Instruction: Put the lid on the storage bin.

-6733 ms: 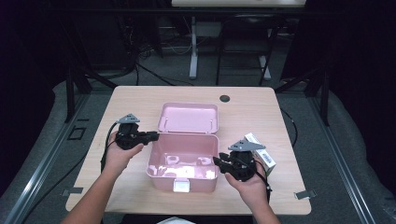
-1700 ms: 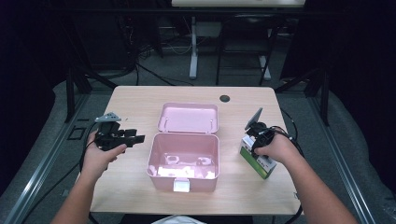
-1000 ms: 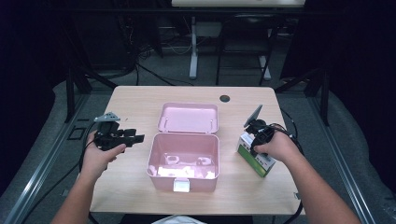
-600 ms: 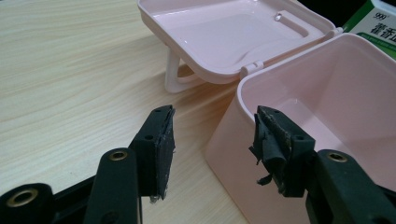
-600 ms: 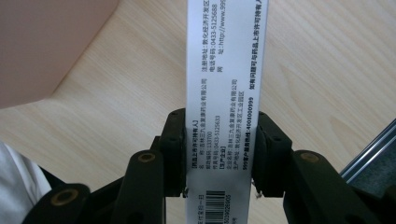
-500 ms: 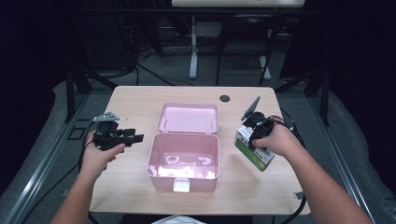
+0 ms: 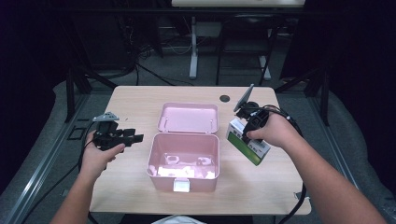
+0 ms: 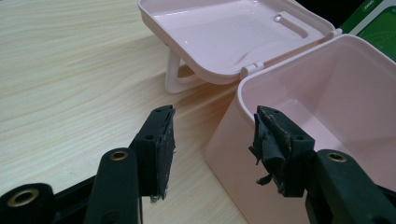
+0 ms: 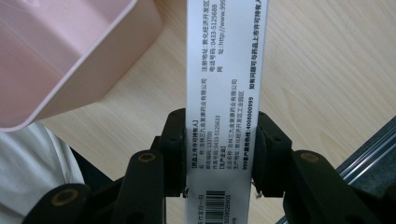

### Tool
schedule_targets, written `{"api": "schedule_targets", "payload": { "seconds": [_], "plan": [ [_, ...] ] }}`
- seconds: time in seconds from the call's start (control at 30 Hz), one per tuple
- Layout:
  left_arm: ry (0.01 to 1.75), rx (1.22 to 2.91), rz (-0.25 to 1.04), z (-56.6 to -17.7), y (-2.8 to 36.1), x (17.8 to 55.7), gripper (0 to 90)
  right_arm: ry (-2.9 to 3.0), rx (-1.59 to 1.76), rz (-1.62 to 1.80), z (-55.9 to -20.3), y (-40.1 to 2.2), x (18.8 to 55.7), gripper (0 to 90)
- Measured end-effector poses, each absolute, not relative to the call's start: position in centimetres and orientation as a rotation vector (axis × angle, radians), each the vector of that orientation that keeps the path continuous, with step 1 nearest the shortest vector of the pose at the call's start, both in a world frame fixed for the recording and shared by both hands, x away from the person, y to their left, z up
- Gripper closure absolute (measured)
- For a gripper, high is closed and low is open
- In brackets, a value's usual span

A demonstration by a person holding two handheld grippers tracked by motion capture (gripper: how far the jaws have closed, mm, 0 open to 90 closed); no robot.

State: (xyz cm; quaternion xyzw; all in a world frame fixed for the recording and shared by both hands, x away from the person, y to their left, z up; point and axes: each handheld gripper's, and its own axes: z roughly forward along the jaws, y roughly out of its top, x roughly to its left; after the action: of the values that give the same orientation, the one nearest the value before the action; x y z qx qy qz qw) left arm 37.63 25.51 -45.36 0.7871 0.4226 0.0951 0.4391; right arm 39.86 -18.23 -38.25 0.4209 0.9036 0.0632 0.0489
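Note:
A green and white carton [image 7: 248,141] hangs above the table to the right of the open pink box [image 7: 185,158], with my right gripper [image 7: 249,122] shut on it. In the right gripper view the carton's white printed side [image 9: 224,70] runs up between the two black pads [image 9: 173,149], and the pink box's rim [image 9: 70,51] lies at the upper left. My left gripper [image 7: 132,137] stands open just left of the box, nothing between its fingertips [image 8: 163,140]. In the left gripper view the box wall [image 8: 243,154] and its flipped-back lid [image 8: 224,37] are close ahead.
Small pale items lie on the box floor [image 7: 187,164]. A dark round grommet [image 7: 225,98] sits at the table's far edge. Cables trail from both grippers off the table sides. Bare wooden tabletop [image 7: 130,186] spreads in front of the box.
My right gripper has lifted the carton off the table and carried it up and toward the box. The left gripper has stayed where it was.

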Motion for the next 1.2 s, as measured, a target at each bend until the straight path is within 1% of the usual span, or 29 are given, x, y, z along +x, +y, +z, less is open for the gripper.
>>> {"api": "schedule_targets", "payload": {
  "seconds": [0.63, 0.8, 1.2],
  "plan": [
    [1.051, 1.95, 0.233, -45.4, 25.6, 37.7, 47.7, 2.769, 1.205, 0.201, -34.8, -16.6, 39.3, 61.7],
    [1.049, 1.952, 0.228, -45.3, 25.7, 37.6, 47.7, 2.789, 1.16, 0.194, -33.8, -15.4, 38.8, 61.7],
    [1.047, 1.951, 0.232, -45.3, 25.8, 37.6, 47.7, 2.851, 0.999, 0.211, -33.3, -11.8, 38.1, 61.7]
  ]
}}
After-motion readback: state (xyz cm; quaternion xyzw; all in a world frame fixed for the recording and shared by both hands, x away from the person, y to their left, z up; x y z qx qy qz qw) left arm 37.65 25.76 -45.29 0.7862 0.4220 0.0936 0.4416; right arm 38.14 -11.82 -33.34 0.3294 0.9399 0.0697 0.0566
